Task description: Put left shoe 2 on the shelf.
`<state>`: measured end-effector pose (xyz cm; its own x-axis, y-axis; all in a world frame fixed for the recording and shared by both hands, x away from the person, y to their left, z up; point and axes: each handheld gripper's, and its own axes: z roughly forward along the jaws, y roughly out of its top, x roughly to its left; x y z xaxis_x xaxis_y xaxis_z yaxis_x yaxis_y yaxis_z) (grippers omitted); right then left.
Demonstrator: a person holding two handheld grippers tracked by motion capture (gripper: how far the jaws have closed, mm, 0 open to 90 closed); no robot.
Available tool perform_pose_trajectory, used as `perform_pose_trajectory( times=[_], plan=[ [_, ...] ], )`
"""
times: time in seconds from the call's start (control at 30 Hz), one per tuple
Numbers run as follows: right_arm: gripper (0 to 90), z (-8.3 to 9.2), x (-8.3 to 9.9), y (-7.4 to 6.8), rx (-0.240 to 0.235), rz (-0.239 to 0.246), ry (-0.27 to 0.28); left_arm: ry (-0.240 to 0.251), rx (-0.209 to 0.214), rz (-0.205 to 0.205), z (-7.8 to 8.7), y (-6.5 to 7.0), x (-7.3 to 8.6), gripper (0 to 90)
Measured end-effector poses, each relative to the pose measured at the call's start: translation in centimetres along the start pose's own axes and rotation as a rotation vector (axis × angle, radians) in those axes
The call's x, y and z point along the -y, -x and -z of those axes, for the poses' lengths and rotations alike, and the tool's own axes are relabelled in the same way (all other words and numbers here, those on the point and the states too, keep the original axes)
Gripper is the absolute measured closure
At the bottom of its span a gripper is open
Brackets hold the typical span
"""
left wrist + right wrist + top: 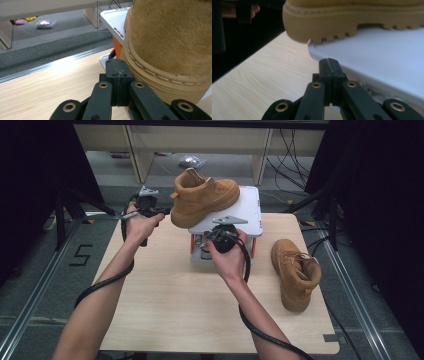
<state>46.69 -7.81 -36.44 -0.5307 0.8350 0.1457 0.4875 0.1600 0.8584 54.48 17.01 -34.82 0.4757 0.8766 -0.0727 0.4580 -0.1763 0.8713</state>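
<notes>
- One tan boot (205,196) is sitting on top of the white box (249,210) at the far side of the worktop (165,290) — its toe end is overhanging the box's near-left corner, with the chunky sole showing in the right gripper view (322,27).
- The second boot (296,272) is lying on the worktop to the right of the box, well apart from both hands.
- The left hand-held gripper (165,211) is sitting right at the raised boot's toe end; in the left gripper view its jaws are pressed flat together with nothing between them, and the suede upper (172,37) is looming just beside the tips.
- The right hand-held gripper (220,236) is hovering in front of the box, below the lid's edge, and its jaws are also closed tight on nothing.
- So neither hand is holding a boot — this is looking like the moment between placing the first boot on the box and dealing with the second.
- Judging by the layout, the next move is calling for the right hand to swing out to the boot on the worktop, spread its jaws wide and take it by the collar or heel.
- The left hand may need to steady or nudge the raised boot, since that overhanging toe could tip it off the corner.
</notes>
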Motion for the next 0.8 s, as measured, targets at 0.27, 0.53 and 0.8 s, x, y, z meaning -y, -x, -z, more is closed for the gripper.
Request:
perform_pose_trajectory(
  times=[0.27,0.53,0.8],
  plan=[
    [90.0,-2.8,-2.1,-0.2,0.034,-0.062,0.020,0.013,0.022,-0.002,-0.1,0.0,0.6,90.0],
    [90.0,-4.0,-2.2,0.0,0.066,-0.091,0.017,0.008,0.027,-0.022,0.0,0.2,0.6,90.0],
    [90.0,-4.2,-2.3,-0.1,0.066,-0.098,0.020,-0.007,0.009,-0.049,0.3,0.6,0.5,90.0]
  ],
)
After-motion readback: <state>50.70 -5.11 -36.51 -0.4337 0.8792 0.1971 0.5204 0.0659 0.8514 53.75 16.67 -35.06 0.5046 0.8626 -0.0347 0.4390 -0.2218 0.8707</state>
